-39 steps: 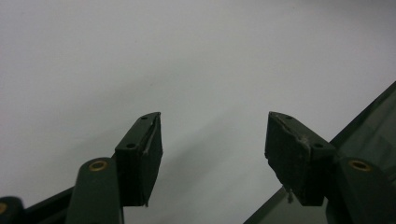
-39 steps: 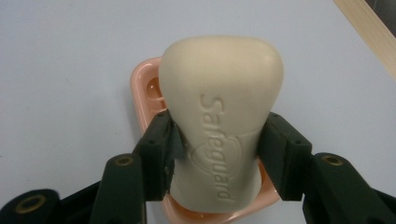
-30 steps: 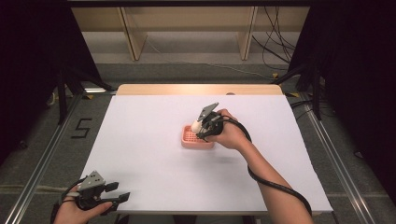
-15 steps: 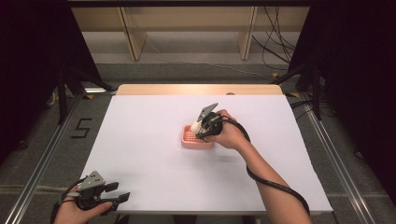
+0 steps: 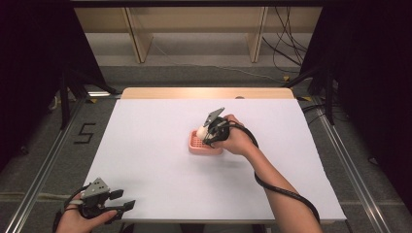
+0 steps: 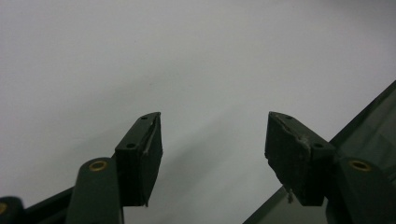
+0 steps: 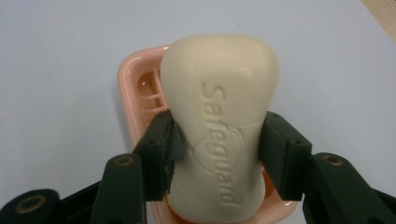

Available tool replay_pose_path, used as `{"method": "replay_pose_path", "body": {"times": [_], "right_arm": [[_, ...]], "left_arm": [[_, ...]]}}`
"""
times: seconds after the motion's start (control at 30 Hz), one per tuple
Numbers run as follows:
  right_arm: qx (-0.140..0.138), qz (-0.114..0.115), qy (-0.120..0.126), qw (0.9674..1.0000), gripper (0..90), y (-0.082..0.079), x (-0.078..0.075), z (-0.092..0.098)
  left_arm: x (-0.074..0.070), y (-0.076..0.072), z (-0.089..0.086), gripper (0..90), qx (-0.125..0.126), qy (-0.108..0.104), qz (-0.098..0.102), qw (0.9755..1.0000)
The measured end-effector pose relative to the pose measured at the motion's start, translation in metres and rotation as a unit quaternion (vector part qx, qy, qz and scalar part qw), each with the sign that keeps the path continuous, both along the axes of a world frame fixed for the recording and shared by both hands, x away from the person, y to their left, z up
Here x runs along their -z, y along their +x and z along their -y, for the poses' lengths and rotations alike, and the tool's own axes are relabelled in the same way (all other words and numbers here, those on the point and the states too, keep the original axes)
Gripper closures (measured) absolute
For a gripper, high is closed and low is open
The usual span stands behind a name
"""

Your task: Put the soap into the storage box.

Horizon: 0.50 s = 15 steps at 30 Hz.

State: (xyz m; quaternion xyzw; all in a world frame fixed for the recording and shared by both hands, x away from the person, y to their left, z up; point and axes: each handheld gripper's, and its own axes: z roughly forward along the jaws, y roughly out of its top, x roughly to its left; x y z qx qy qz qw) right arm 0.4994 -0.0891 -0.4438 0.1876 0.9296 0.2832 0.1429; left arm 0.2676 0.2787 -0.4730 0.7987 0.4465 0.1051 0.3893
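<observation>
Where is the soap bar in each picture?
High view: the soap is mid-table, a pale bit at the right gripper, over the pink dish.
Right gripper view: soap is in the centre, squeezed between the jaws.
Left gripper view: no soap here.
Shared landmark: the pink dish.

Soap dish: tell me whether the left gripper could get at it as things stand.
Probably not freely. The left gripper sits open at the table's near left corner, with bare white table between it and the pink soap dish. But the right gripper holds the soap bar over the dish, crowding it.
</observation>
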Motion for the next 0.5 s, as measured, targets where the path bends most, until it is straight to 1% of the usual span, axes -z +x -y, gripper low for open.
{"method": "replay_pose_path", "body": {"times": [0.03, 0.07, 0.17, 0.2, 0.27, 0.33, 0.4, 0.47, 0.5], "right_arm": [[0.005, -0.004, 0.001, 1.0, 50.0, -0.0008, 0.0004, -0.0005], [0.0, -0.001, -0.003, 1.0, 50.0, 0.0003, 0.0005, -0.0005], [0.002, 0.001, -0.002, 1.0, 49.9, 0.0006, 0.0021, -0.0017], [-0.001, 0.002, -0.002, 1.0, 49.9, 0.0012, 0.0023, -0.0016], [0.003, 0.001, -0.001, 1.0, 49.8, 0.0012, 0.0037, -0.0021], [0.009, -0.005, -0.001, 0.9999, 49.5, 0.0002, 0.0051, -0.0027], [0.0, 0.002, -0.006, 1.0, 49.2, 0.0021, 0.0065, -0.0032], [-0.002, 0.002, -0.008, 1.0, 48.7, 0.0023, 0.0088, -0.0041], [-0.004, -0.003, -0.009, 0.9999, 48.7, 0.0025, 0.0097, -0.0043]], "left_arm": [[0.0, 0.0002, -0.0003, 36.3, 0.0, 0.002, 0.001, 1.0], [0.0, 0.0002, -0.0003, 36.3, 0.0, 0.003, 0.0, 1.0], [-0.0002, 0.0002, -0.0003, 36.3, 0.004, 0.002, 0.005, 1.0], [0.0001, 0.0, 0.0002, 36.3, 0.0, -0.002, 0.0, 1.0], [0.0, 0.0001, -0.0002, 36.3, 0.001, 0.003, 0.0, 1.0], [-0.0002, 0.0, -0.0001, 36.3, 0.005, 0.001, 0.004, 1.0], [0.0, -0.0001, 0.0002, 36.4, 0.001, -0.003, 0.0, 1.0], [-0.0001, 0.0001, -0.0002, 36.3, 0.001, 0.001, 0.0, 1.0], [-0.0003, 0.0001, -0.0004, 36.3, 0.003, 0.001, 0.003, 1.0]]}}
